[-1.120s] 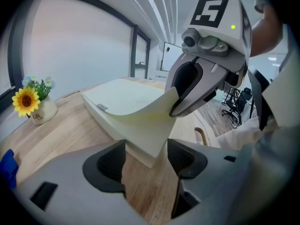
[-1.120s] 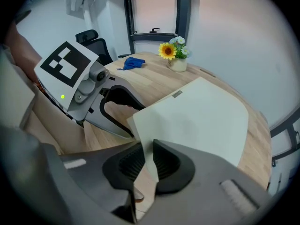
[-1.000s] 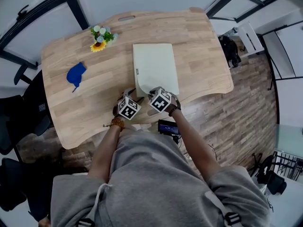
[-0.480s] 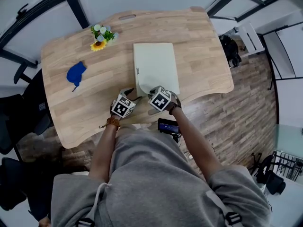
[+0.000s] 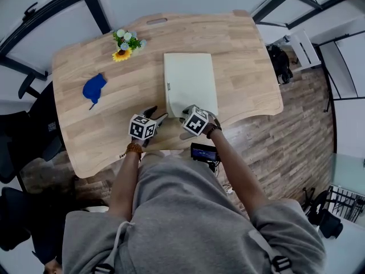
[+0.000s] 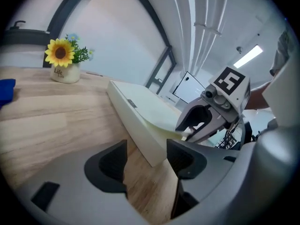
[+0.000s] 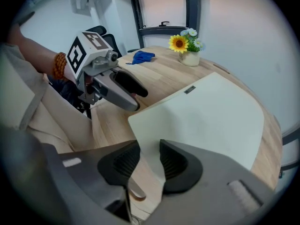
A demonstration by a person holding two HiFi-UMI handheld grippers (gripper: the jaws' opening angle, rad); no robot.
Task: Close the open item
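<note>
Cream book (image 5: pixel 188 81) lies near the centre of the wooden table (image 5: pixel 239 50), its near cover corner slightly raised. Right gripper (image 7: pixel 150 161), at the book's 6 o'clock edge: jaws opening, that corner between them. Left gripper (image 6: pixel 146 161), at 7 o'clock: jaws wide apart, empty.

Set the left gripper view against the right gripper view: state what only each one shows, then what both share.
Only the left gripper view: the right gripper, its jaws opening with the near corner of the cover between them, and the side wall of the white box. Only the right gripper view: the left gripper, jaws apart and empty, a bead bracelet on the wrist behind it, and the cover's broad top face. Both: the box, the sunflower pot, the blue cloth and the wooden table.
</note>
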